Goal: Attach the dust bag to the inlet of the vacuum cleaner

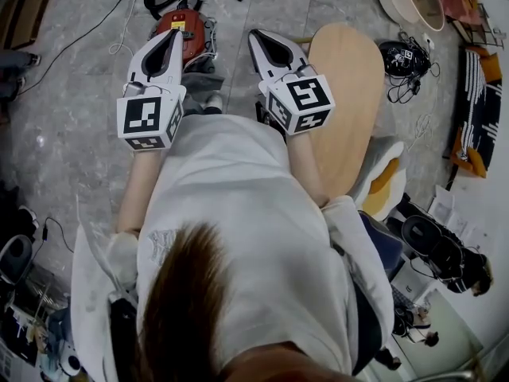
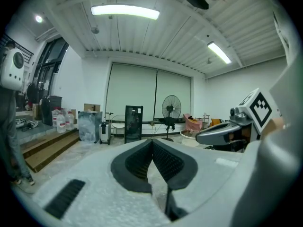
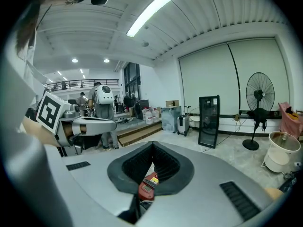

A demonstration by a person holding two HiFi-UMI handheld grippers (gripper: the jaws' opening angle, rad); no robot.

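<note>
- Red vacuum cleaner (image 1: 183,29) on floor, ahead of and below both grippers, well apart from each.
- Dust bag not made out in any view.
- Left gripper (image 1: 170,38) nearer, tip overlapping vacuum in head view; jaws pressed together, empty.
- Right gripper (image 1: 268,40) off to vacuum's right; jaws pressed together, empty.
- Next move probably a reach down and forward.

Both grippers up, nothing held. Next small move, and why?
Probably lower both toward the red vacuum cleaner on the floor ahead. The left gripper and right gripper are shut and empty, held well above it and touching nothing.
</note>
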